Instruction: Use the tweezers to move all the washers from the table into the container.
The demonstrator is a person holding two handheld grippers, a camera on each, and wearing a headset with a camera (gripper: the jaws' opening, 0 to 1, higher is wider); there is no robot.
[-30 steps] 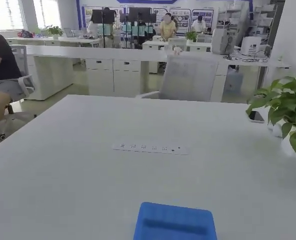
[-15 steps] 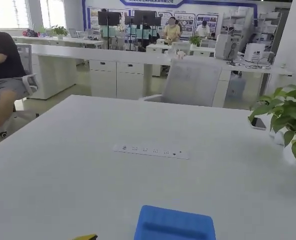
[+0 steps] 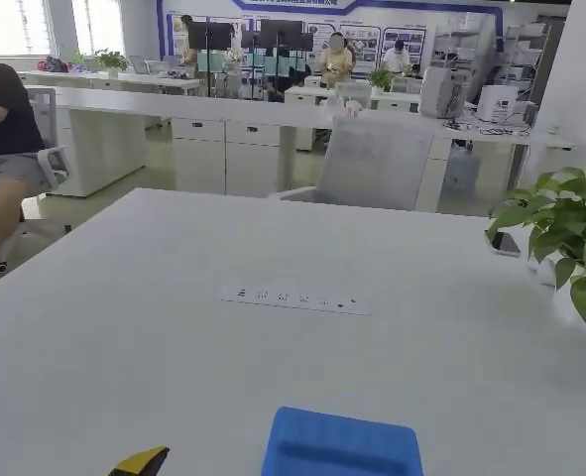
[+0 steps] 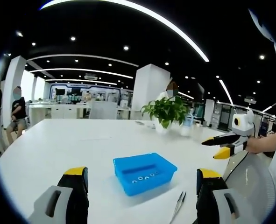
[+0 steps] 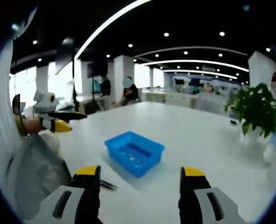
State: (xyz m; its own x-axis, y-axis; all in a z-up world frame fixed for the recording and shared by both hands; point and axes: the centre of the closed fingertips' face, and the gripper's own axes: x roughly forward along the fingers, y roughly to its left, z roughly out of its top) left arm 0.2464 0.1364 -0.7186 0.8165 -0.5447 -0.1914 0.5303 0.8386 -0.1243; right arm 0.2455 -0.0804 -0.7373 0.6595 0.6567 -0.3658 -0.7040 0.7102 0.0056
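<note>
A broad white rectangular table [image 3: 124, 327] carries the work. On it, close to the person's edge, a shallow blue plastic rectangular container [image 3: 337, 446] is set with its open side up.

The left gripper [image 4: 140, 171] and the right gripper [image 5: 140, 170] are both held on the person's side of the container, one to each side. Each has its jaws spread wide with nothing between them. No tool is in hand, so no transfer is judged to be under way.

The slim grey metal tweezers [image 4: 178, 208] are found lying flat on the table, near the container's corner on the person's side. They lie between the two grippers and are touched by neither. Their long axis is seen to run roughly from the person towards the container, slightly slanted. Which end is the tip cannot be told.

A short row of small pale ring-shaped washers [image 4: 145, 178] is recorded inside the container, along its near wall. That portion is judged done. Whether further washers are left on the table cannot be made out at this sharpness. If any are, the tweezers must first be picked up.
</note>
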